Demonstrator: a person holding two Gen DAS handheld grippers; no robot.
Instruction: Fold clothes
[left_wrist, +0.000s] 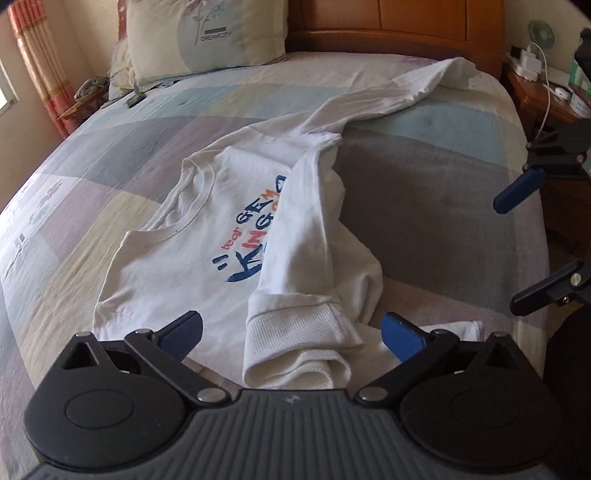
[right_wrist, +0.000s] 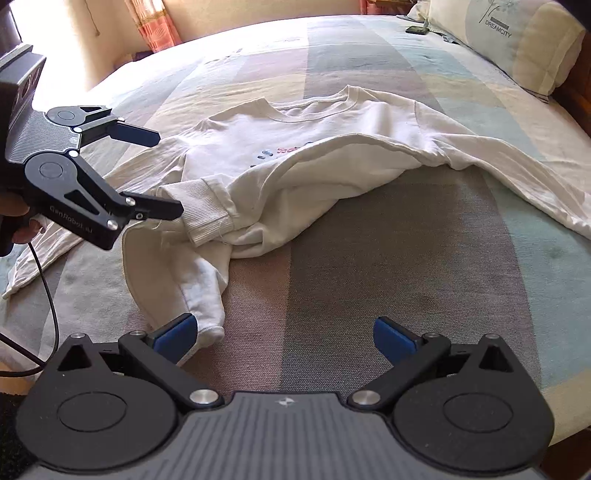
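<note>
A white long-sleeved sweatshirt (left_wrist: 192, 236) with a blue and orange print lies on the bed (left_wrist: 424, 206), front up. One sleeve is folded across the chest, and its ribbed cuff (left_wrist: 295, 343) rests between the fingers of my open left gripper (left_wrist: 291, 332). The other sleeve (left_wrist: 388, 96) stretches away toward the headboard. In the right wrist view the sweatshirt (right_wrist: 314, 147) lies ahead, and its hem corner (right_wrist: 207, 317) touches the left finger of my open right gripper (right_wrist: 284, 336). The left gripper (right_wrist: 162, 173) hovers open over the cuff (right_wrist: 207, 210). My right gripper (left_wrist: 517, 240) also shows at the edge of the left wrist view.
A pillow (left_wrist: 207, 37) and wooden headboard (left_wrist: 406, 29) stand at the top of the bed. A nightstand (left_wrist: 543, 85) with a small fan and cables sits beside it. Striped curtains (left_wrist: 40, 70) hang at the far side. A black cable (right_wrist: 48, 302) trails from the left gripper.
</note>
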